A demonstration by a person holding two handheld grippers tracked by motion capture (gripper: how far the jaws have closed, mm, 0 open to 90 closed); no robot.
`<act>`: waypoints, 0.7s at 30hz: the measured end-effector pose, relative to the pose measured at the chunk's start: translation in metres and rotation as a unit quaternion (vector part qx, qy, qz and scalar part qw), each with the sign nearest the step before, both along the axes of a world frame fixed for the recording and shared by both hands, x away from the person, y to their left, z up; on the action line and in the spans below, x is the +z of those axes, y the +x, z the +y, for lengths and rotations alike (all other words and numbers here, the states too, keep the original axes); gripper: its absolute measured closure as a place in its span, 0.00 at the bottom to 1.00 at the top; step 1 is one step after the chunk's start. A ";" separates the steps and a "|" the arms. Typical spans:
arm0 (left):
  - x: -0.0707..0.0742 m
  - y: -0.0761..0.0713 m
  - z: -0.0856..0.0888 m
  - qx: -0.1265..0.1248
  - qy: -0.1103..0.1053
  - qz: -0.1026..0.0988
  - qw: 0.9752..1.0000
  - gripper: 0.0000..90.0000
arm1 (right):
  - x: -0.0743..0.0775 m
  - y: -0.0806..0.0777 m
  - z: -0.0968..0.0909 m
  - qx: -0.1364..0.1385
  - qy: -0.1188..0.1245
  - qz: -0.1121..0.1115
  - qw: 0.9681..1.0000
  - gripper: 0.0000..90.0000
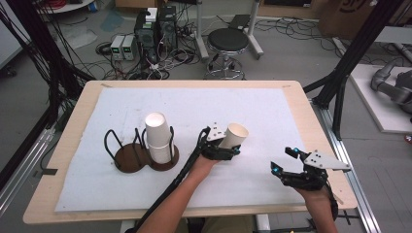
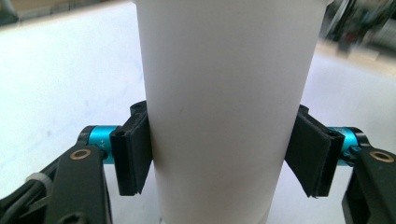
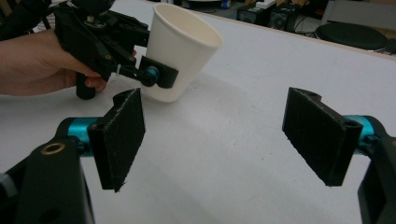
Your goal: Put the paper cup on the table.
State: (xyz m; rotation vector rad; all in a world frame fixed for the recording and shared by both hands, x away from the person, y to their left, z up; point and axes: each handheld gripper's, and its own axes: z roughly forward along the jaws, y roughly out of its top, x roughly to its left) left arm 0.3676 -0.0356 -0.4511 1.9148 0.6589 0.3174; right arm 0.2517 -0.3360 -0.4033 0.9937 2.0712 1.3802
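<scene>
The left claw [image 1: 224, 145] pinched a white paper cup [image 1: 233, 135] by its wall, both black pads pressed against the sides, and held it tilted, mouth facing up and toward the right far corner, above the middle of the desk [image 1: 297, 91] toward its near edge. The right claw [image 1: 290, 162] hung spread, with nothing between its jaws, near the right near corner.

The likeliest trouble, as I judged it, was the cup itself: thin paper gives under a hard squeeze, so the wall could buckle inward, while too light a grip on such a smooth, tapered surface could let it slide out toward its narrow base. If the cup was meant for the stack of cups [image 1: 158, 137] standing in the right ring of the holder [image 1: 129, 157], a tilted approach might catch the rim of the top cup and topple the stack, or knock the light wire frame aside.

The cup was a plain matte white cone, wider at its rolled lip. The claw pads looked like dense black foam or rubber, flat and rectangular, on blue metal pins. The holder had two round brown bases with thin black wire loops, and sat toward the left side on a white, slightly fuzzy cloth [image 1: 121, 104] covering the pale wooden desk.
</scene>
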 end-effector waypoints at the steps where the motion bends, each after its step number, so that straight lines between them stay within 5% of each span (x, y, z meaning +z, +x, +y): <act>1: 0.000 0.000 0.000 0.001 0.013 0.003 1.000 0.35 | 0.000 0.000 0.000 0.000 0.000 0.000 1.000 0.24; 9: 0.005 -0.012 0.008 -0.004 0.056 -0.005 0.998 0.35 | 0.000 -0.001 -0.001 -0.001 0.000 0.001 1.000 0.24; 21: 0.000 -0.016 0.017 -0.006 0.053 0.003 0.999 0.34 | 0.001 -0.001 0.003 0.004 -0.002 0.000 1.000 0.24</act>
